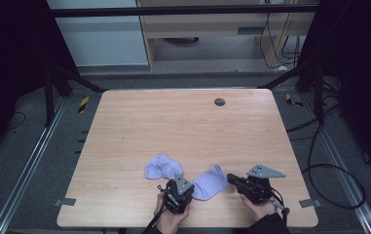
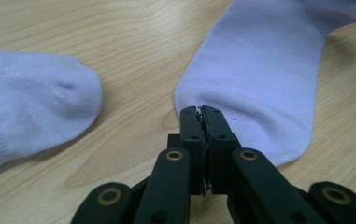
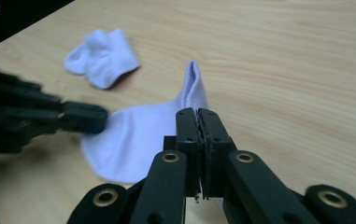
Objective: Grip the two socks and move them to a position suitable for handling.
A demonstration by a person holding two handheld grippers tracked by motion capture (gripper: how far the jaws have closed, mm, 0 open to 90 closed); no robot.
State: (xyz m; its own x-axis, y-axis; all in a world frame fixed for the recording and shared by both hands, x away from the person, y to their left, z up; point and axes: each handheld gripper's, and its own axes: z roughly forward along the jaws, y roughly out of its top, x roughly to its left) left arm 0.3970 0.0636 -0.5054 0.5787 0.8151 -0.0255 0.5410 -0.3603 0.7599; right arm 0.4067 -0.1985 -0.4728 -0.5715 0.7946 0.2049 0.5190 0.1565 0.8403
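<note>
High view shows both grippers at the near edge of the tabletop (image 1: 124, 122), the left gripper (image 1: 177, 191) with its jaws clamped on one end of a pale lilac sock (image 1: 211, 181) and the right gripper (image 1: 235, 179) pinching the other end, jaws together on the cloth. The step looks like a two-point pickup; next, likely a level lift toward the second sock (image 1: 162, 166), just beyond. Farther off lie grey floor, cables and a cabinet.

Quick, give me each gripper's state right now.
Left gripper: shut on the near sock's edge.
Right gripper: shut on the same sock's other end.
</note>
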